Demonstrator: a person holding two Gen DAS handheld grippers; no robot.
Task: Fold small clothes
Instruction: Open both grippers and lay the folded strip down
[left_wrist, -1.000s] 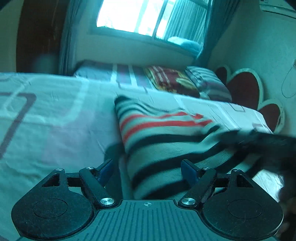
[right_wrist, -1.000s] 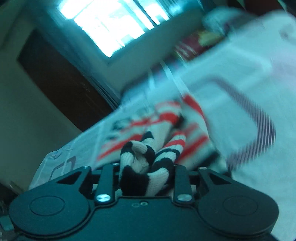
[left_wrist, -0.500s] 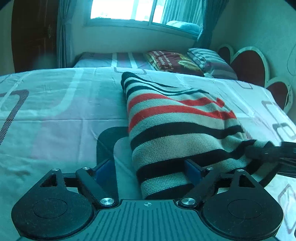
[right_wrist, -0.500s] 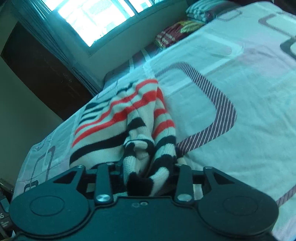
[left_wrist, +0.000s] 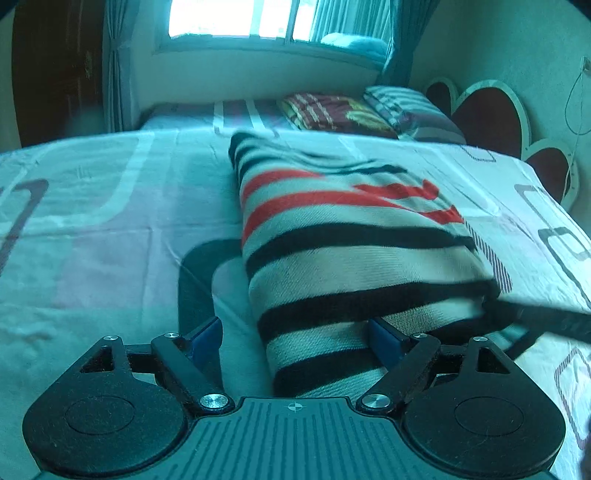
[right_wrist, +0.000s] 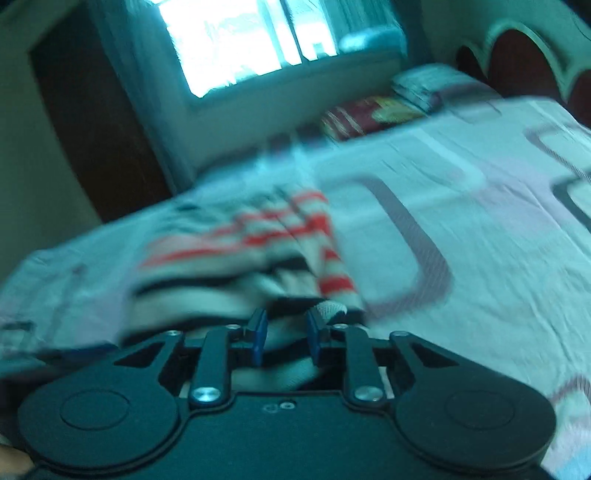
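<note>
On the bed sheet (left_wrist: 110, 229), a pale cover printed with rounded grey rectangles, lies the striped sweater (left_wrist: 351, 243), folded into a long band of cream, black and red knit that runs away from the camera toward the window (left_wrist: 236, 18). Its near end sits between the spread fingers of the left gripper (left_wrist: 295, 338), whose blue pads (left_wrist: 205, 338) stand wide apart: the left pad is clear of the cloth over bare sheet, while the right pad touches or lies just beside the knit's edge. That gripper is released, clamping nothing. A dark, blurred bar crosses the sweater's lower right corner; it appears to be the other tool.

From the right wrist view, smeared by motion, the right gripper (right_wrist: 284, 338) hovers at the sweater's (right_wrist: 258, 251) bunched near edge. Its blue pads (right_wrist: 258, 336) are parted by a narrow gap with fabric visible between them, but they do not pinch it, so the gripper reads as released.

Beyond the sweater, near the headboard (left_wrist: 491, 114) with its heart-shaped panels, rest a red patterned pillow (left_wrist: 332, 112) and a striped pillow (left_wrist: 410, 107), side by side. No containers are in view.
</note>
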